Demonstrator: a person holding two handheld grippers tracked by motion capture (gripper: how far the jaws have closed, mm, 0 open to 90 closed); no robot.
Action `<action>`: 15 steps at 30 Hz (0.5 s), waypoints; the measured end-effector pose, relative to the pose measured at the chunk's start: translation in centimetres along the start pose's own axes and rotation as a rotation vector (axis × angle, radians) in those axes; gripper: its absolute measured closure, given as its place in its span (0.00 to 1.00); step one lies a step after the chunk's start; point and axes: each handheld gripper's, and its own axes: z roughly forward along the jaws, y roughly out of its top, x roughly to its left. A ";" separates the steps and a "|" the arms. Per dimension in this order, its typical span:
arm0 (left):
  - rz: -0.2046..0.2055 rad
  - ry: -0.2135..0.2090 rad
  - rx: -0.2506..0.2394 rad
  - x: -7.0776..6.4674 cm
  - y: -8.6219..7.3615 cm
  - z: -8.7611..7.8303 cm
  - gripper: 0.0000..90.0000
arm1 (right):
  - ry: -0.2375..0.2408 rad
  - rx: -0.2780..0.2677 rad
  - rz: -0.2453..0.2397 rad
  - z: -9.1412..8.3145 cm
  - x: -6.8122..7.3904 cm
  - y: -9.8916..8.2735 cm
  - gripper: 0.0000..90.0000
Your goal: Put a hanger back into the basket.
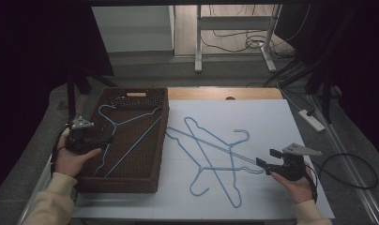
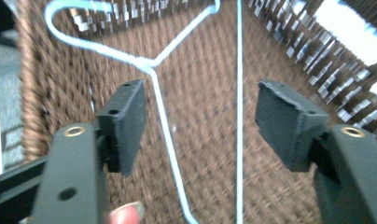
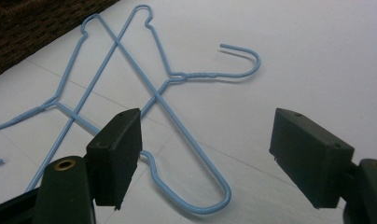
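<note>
- White table sheet: no readable writing or labels anywhere.
- Brown woven basket held one thin blue wire hanger, laid flat.
- Two crossed blue wire hangers lay on the sheet, apparently awaiting collection.
- My left gripper hung released over the basket hanger.
- My right gripper gaped, nothing gripped, facing the crossed pair.

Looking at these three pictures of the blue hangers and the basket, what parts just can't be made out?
- High view: near wall of the basket hides the lower end of the hanger in the basket.
- Left gripper view: blurred; that hanger's wires run off the bottom edge between the open left gripper.
- Right gripper view: the right gripper covers part of the hangers on the table; their left ends are cut off.
</note>
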 end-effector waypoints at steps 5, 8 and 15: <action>0.012 -0.079 -0.084 -1.3 0.8 -1.6 0.33 | 0.000 0.000 -0.001 0.0 0.0 0.0 0.28; 0.028 -0.108 -0.100 -2.3 1.2 -2.0 0.32 | 0.000 0.000 -0.002 0.0 0.1 0.0 0.28; 0.032 -0.173 -0.135 -4.2 1.6 -2.3 0.30 | 0.001 -0.004 0.000 -0.1 0.0 0.0 0.28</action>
